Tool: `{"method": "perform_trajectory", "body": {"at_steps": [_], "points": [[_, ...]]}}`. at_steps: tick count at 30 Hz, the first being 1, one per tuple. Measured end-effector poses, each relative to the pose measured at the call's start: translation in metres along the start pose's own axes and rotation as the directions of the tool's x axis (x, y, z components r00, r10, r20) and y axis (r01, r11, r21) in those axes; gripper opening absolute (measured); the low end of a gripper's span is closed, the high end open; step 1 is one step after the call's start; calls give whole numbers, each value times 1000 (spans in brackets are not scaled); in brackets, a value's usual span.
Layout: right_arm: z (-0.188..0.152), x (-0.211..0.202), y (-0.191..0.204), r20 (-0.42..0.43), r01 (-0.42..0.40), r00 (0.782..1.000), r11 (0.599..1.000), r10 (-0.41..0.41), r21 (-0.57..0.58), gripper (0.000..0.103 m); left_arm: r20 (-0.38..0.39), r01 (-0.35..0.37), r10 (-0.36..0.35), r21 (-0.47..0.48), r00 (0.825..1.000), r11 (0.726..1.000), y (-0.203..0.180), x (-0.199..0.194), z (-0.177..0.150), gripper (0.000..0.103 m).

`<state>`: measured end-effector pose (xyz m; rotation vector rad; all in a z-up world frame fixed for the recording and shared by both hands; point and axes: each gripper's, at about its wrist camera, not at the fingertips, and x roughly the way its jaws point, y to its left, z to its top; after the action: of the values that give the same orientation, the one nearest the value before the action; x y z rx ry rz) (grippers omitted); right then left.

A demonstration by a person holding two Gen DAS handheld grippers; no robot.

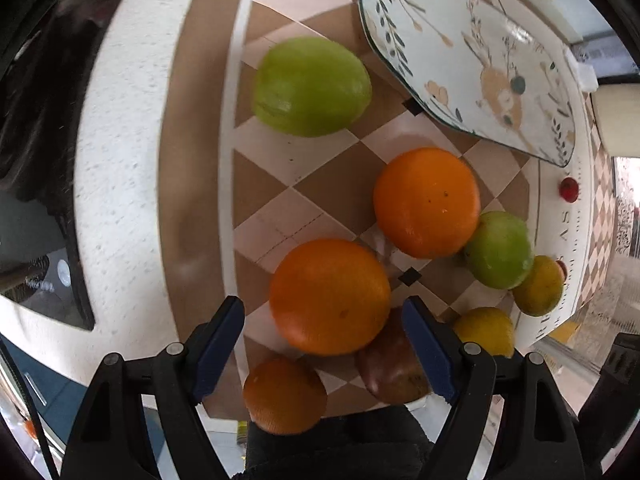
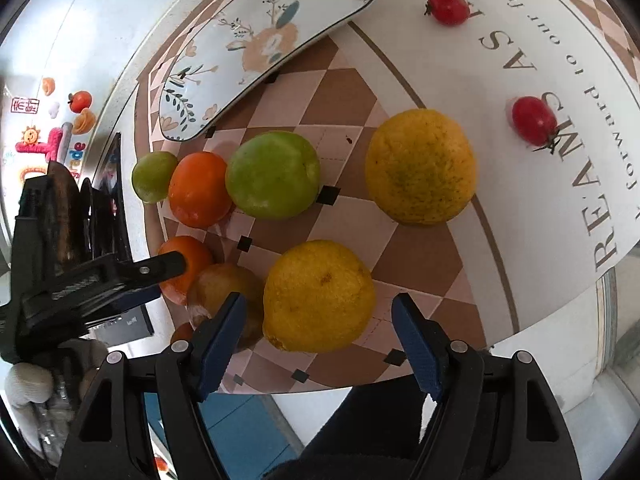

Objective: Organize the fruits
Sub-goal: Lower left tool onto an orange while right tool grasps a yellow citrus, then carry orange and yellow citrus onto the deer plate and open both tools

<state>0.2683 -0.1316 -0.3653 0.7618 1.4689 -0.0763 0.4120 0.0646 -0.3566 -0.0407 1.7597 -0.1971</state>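
Observation:
My left gripper (image 1: 323,312) is open, its blue pads on either side of an orange (image 1: 330,296) without touching it. A second orange (image 1: 427,202), a small orange (image 1: 285,394), a brown fruit (image 1: 390,364) and two green fruits (image 1: 311,86) (image 1: 499,250) lie around it. My right gripper (image 2: 318,310) is open around a yellow citrus (image 2: 319,296). Another yellow citrus (image 2: 420,166), a green fruit (image 2: 273,174) and two cherry tomatoes (image 2: 447,7) (image 2: 534,119) lie beyond. The floral plate (image 1: 472,52) (image 2: 272,44) is empty at the far side.
The fruits sit on a checkered brown and cream mat (image 1: 320,184) with printed lettering (image 2: 532,64). The left gripper's body (image 2: 80,280) shows at the left of the right wrist view. The table edge runs just below both grippers.

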Motion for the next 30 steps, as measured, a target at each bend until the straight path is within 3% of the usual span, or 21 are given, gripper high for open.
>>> {"method": "perform_trajectory", "body": {"at_steps": [1,2,3,4,7,9,11,15,17,21,30], "points": [[2,3,2,-6,0,1000,1000,0,6,77,-1,-4,4,8,1000,1000,-2,3,2,80],[3,5,3,-16,-7,1000,1000,7,14,77,-2,-8,8,18,1000,1000,-4,6,3,76],[3,7,3,-22,-10,1000,1000,10,18,77,-6,-15,15,28,1000,999,-6,9,4,65],[4,10,5,-28,-7,1000,1000,8,22,77,-12,-12,13,35,1000,999,-9,14,6,63],[8,16,10,-31,16,999,1000,-15,12,76,-2,-31,31,59,1000,998,-16,18,6,63],[8,19,10,-33,44,999,999,-44,7,66,12,-50,49,83,999,995,-19,17,5,62],[9,19,8,-30,41,999,999,-41,16,66,30,-98,95,96,995,991,-18,17,3,62],[8,20,8,-30,49,998,999,-49,23,66,32,-98,95,103,995,990,-17,20,2,63],[10,20,8,-38,50,998,998,-49,26,66,30,-131,129,120,991,984,-19,29,4,64],[15,23,5,-59,36,998,998,-33,43,66,24,-137,135,131,991,982,-30,50,7,63],[10,23,20,-27,101,994,994,-102,-42,66,78,-157,148,133,986,979,-10,37,0,62]]}}
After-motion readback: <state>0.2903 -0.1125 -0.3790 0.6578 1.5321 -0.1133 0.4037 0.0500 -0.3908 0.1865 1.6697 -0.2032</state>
